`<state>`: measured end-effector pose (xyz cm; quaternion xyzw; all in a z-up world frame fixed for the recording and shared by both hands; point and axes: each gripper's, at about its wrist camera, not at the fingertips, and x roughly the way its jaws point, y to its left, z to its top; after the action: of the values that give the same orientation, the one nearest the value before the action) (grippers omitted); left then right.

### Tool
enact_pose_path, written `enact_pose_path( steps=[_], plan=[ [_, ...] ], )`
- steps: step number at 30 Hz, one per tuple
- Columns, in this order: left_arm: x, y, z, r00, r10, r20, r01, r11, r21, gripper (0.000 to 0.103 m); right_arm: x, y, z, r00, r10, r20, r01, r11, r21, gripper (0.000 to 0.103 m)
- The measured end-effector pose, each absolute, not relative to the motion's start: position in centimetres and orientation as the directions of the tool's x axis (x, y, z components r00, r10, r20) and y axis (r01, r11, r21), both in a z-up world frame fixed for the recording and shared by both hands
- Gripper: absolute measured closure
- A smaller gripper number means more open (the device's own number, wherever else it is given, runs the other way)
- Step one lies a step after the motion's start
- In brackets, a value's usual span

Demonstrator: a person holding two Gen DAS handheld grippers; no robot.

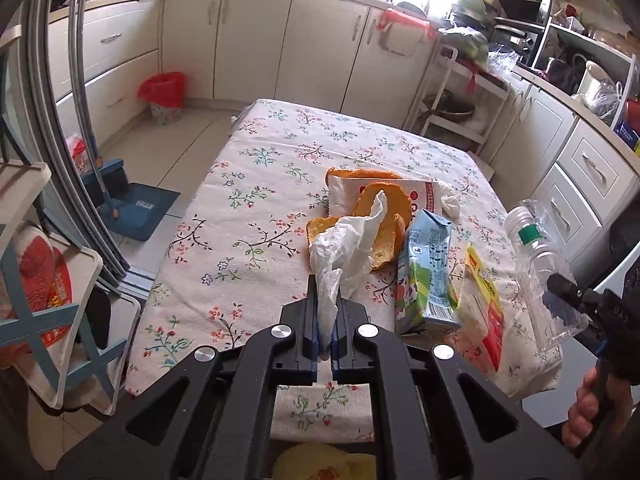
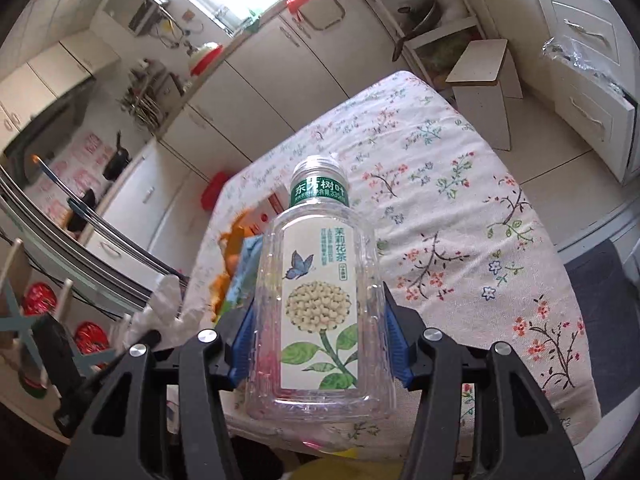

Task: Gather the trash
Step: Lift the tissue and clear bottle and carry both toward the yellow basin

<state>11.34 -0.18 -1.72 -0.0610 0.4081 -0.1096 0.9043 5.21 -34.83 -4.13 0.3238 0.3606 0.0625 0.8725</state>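
White crumpled tissue (image 1: 340, 256) is pinched between the jaws of the left gripper (image 1: 326, 320) in the left wrist view; the jaws are fully closed on its lower end, and the rest of the tissue stands up above the fingers, over the floral tablecloth of the table (image 1: 256, 184). Behind the tissue lie bread slices (image 1: 384, 216) on a flat white-and-red wrapper (image 1: 416, 192). Just right of the bread stands a blue-and-green milk carton (image 1: 430, 272), tilted, and beside it a yellow-and-red packet (image 1: 486, 300). A small white wad (image 1: 451, 203) sits near the wrapper's far corner. At the right edge, the right gripper (image 1: 564, 286) holds a clear plastic bottle (image 1: 540, 256) above the table's right side; a hand (image 1: 588, 408) shows below it. On the floor at far left stands a bin with a red liner (image 1: 164, 96).

Right wrist view: the right gripper (image 2: 320, 344) has its jaws about half open, blue pads pressing both sides of the clear plastic bottle (image 2: 320, 296). Bottle is empty, cap on, green neck band, butterfly-and-flower label facing the camera. Tissue (image 2: 160, 312) is visible at lower left.
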Motion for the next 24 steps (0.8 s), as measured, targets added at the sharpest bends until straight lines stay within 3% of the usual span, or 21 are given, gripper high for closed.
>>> enact_pose_path(
  steps=[24],
  plan=[
    [4.9, -0.9, -0.3, 0.687, -0.226, -0.691, 0.215, 0.971, -0.103, 0.099, 2.2, -34.2, -3.2, 0.759, 0.43, -0.489, 0.022, 0.734, 0.679, 0.049]
  ],
)
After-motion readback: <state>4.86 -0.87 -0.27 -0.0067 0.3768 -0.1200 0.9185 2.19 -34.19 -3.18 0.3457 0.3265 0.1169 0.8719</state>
